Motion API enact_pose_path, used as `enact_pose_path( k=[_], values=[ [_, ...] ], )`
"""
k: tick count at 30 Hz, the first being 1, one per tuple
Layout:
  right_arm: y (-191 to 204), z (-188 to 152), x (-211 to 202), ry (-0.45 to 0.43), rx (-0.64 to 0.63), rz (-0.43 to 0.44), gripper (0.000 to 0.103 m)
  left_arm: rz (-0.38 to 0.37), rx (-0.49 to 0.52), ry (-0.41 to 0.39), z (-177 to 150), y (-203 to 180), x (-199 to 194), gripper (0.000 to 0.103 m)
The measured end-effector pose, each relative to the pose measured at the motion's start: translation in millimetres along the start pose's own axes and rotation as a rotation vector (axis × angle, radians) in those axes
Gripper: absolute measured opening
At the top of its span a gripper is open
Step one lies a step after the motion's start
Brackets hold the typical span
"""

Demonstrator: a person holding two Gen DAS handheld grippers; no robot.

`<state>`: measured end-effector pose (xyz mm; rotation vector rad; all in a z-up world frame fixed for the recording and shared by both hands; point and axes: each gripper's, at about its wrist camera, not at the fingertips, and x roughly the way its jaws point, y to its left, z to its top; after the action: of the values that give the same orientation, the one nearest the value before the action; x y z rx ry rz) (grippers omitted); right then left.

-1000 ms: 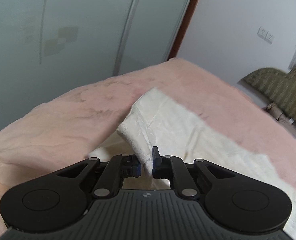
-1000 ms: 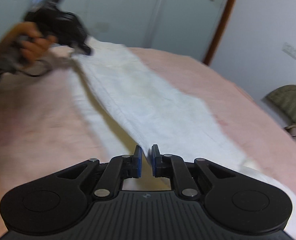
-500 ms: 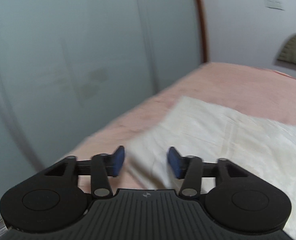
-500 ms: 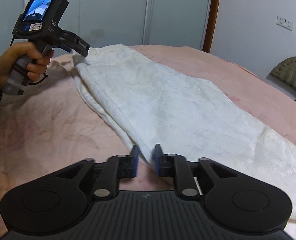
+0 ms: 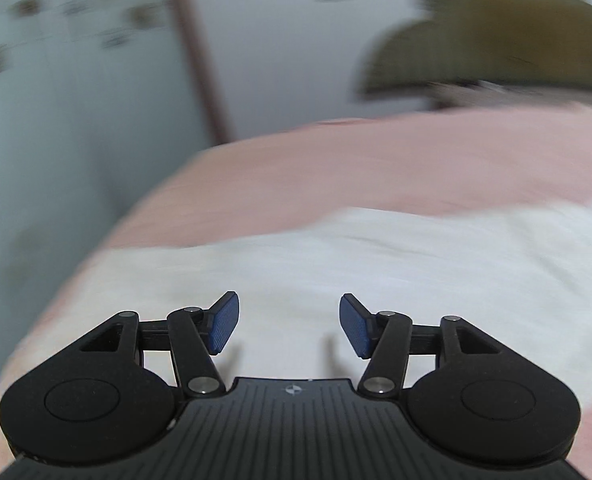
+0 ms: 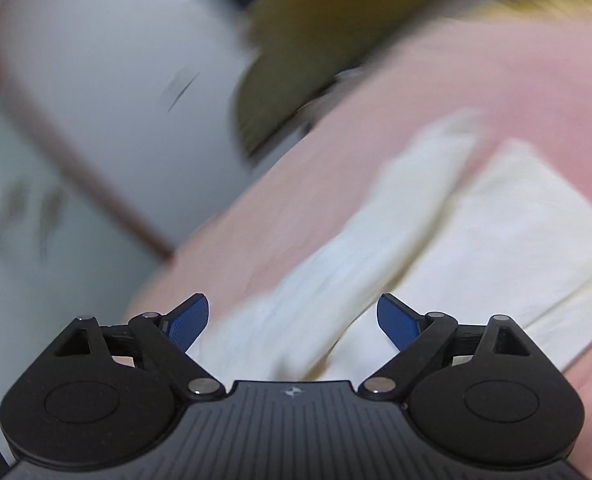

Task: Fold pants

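The white pants [image 5: 376,272] lie spread on a pink bedspread [image 5: 376,168]. My left gripper [image 5: 289,326] is open and empty, hovering low over the white cloth. In the right wrist view the pants [image 6: 436,248] lie with a long fold ridge across them. My right gripper [image 6: 293,320] is wide open and empty, just above the cloth's near edge. Both views are blurred by motion.
A white wall and a brown door frame [image 5: 200,52] stand behind the bed. An olive padded headboard or chair [image 5: 496,36] is at the far right; it also shows in the right wrist view [image 6: 316,32]. The bed's left edge [image 5: 108,236] drops off near the wardrobe doors.
Both grippers have let go of the pants and opened wide. The cloth now lies flat on the bed. Both cameras have swung to the right, toward the headboard.
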<state>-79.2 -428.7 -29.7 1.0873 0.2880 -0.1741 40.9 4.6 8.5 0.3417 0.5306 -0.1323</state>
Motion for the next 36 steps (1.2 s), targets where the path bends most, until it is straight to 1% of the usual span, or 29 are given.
enact_pose_path(
  k=[1, 2, 4, 5, 7, 9, 12, 14, 16, 17, 19, 21, 22, 23, 24, 25, 26, 27, 29, 32, 36],
  values=[
    [-13, 9, 4, -0.002, 0.069, 0.024, 0.095, -0.025, 0.05, -0.016, -4, -17, 2, 0.064],
    [-26, 15, 9, 0.002, 0.131, 0.029, 0.097, -0.031, 0.096, -0.032, -7, -30, 3, 0.065],
    [-46, 23, 19, 0.022, 0.226, 0.026, 0.097, -0.008, 0.169, -0.054, -16, -51, 7, 0.065],
    [-50, 27, 24, 0.022, 0.238, 0.046, 0.097, 0.003, 0.185, -0.055, -20, -57, 9, 0.065],
    [-49, 34, 33, 0.025, 0.244, 0.057, 0.097, 0.009, 0.19, -0.04, -24, -62, 14, 0.067],
    [-44, 43, 49, 0.064, 0.225, 0.057, 0.099, 0.008, 0.164, -0.035, -29, -57, 16, 0.071],
    [-30, 51, 76, 0.107, 0.259, 0.001, 0.101, -0.003, 0.139, -0.037, -34, -51, 21, 0.073],
    [-12, 61, 98, 0.142, 0.266, 0.022, 0.101, -0.003, 0.139, -0.038, -33, -54, 20, 0.073],
    [20, 72, 126, 0.188, 0.224, 0.038, 0.101, -0.009, 0.132, -0.034, -31, -53, 23, 0.073],
    [40, 77, 140, 0.213, 0.18, 0.036, 0.101, -0.015, 0.124, -0.031, -31, -52, 24, 0.073],
    [84, 82, 176, 0.259, 0.049, 0.053, 0.101, -0.026, 0.1, -0.022, -30, -48, 25, 0.075],
    [115, 79, 215, 0.318, -0.062, 0.074, 0.101, -0.038, 0.07, -0.011, -30, -43, 27, 0.078],
    [123, 77, 232, 0.338, -0.108, 0.057, 0.101, -0.043, 0.053, -0.005, -30, -41, 28, 0.079],
    [128, 74, 243, 0.338, -0.145, 0.016, 0.101, -0.047, 0.038, 0.001, -29, -39, 29, 0.081],
    [130, 71, 248, 0.321, -0.175, -0.028, 0.101, -0.051, 0.023, 0.007, -29, -37, 31, 0.083],
    [129, 69, 248, 0.291, -0.187, -0.05, 0.101, -0.057, 0.007, 0.013, -29, -34, 32, 0.084],
    [126, 67, 243, 0.261, -0.187, -0.043, 0.101, -0.063, -0.008, 0.018, -29, -32, 33, 0.085],
    [121, 65, 233, 0.229, -0.172, -0.01, 0.101, -0.068, -0.022, 0.024, -29, -30, 34, 0.087],
    [102, 64, 215, 0.201, -0.116, 0.038, 0.101, -0.077, -0.047, 0.033, -28, -27, 36, 0.088],
    [67, 64, 191, 0.226, -0.015, 0.027, 0.102, -0.079, -0.057, 0.036, -28, -27, 37, 0.089],
    [34, 57, 187, 0.338, 0.107, 0.12, 0.102, -0.081, -0.061, 0.038, -28, -27, 37, 0.089]
  ],
)
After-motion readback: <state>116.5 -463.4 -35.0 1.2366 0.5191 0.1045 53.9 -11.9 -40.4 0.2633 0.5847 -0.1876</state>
